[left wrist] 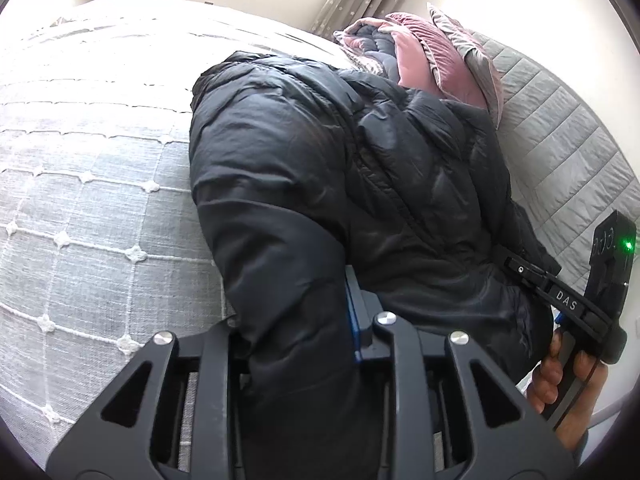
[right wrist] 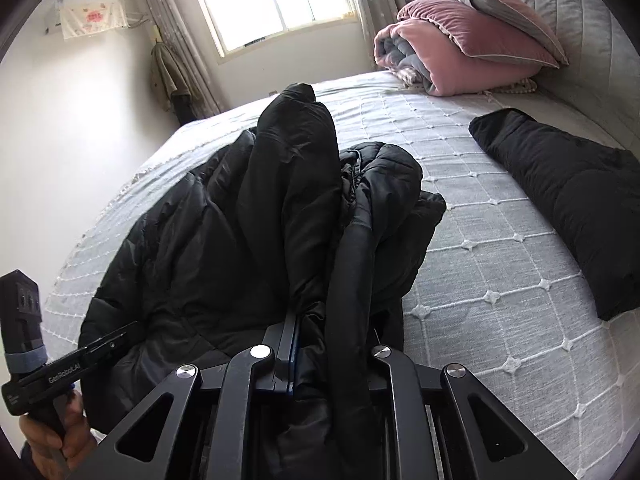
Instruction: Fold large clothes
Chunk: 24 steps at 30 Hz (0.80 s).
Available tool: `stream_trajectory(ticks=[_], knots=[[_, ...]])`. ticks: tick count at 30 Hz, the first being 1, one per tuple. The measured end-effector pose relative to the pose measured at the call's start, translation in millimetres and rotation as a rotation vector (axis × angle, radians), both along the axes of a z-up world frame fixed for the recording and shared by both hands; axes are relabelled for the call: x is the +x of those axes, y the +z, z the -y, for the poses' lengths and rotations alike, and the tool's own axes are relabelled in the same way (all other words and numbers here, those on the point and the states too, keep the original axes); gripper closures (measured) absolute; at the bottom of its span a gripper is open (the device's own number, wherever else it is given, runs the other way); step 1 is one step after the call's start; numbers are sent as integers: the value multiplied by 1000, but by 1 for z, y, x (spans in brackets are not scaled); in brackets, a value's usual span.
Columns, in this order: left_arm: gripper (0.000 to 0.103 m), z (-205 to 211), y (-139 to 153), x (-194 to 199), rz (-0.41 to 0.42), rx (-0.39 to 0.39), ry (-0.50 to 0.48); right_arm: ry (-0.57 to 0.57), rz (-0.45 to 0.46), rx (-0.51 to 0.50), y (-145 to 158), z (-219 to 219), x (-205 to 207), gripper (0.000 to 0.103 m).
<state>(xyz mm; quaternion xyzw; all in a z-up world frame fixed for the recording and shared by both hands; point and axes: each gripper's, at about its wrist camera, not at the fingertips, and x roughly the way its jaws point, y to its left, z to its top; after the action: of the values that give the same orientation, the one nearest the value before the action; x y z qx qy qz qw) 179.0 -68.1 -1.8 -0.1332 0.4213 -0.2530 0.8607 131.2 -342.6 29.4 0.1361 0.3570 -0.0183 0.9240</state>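
Currently mid-fold on the black puffer jacket, which lies bunched on the grey quilted bedspread, near the bed's foot edge. My left gripper is clamped narrow on a thick roll of jacket fabric; one blue-padded finger shows, the other is buried under cloth. My right gripper is likewise pinched on a bundle of the jacket, with a rolled edge or sleeve running up between its fingers. Both grips look like they're on the near hem side, so I judge this as the lift-and-carry-over step: bringing the near part across toward the pillows.

Next move calls for raising both grips together, keeping them level so the slippery padding doesn't slump, then laying the fold flat before letting go.

A second black folded garment sits well apart on the right, probably already done. Pink and grey pillows are stacked at the headboard.

Writing: "DAS" on the right gripper body seen from the left wrist view; "GenRobot.AI" on the left gripper seen from the right wrist view. The wall unit's cover print is unreadable.
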Motion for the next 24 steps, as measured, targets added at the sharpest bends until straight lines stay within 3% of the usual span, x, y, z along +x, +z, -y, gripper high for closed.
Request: stream_trajectory(ticks=[7,10,13,18,24], knots=[[77,-9,13,-3,33,-43,-7,26,72,24,11,3,-11,87],[78,-8,30,-8,100,-52,-31,26,106,28,21,6,-17,88],[79,-4,45,-15,160,-77,-59,25,170,36,39,14,-29,88],[80,18,73,-18,270,-90,-91,20,230,-32,68,22,-38,89],[80,76,129,7,326,-178,-154,21,265,-130,136,75,-24,90]])
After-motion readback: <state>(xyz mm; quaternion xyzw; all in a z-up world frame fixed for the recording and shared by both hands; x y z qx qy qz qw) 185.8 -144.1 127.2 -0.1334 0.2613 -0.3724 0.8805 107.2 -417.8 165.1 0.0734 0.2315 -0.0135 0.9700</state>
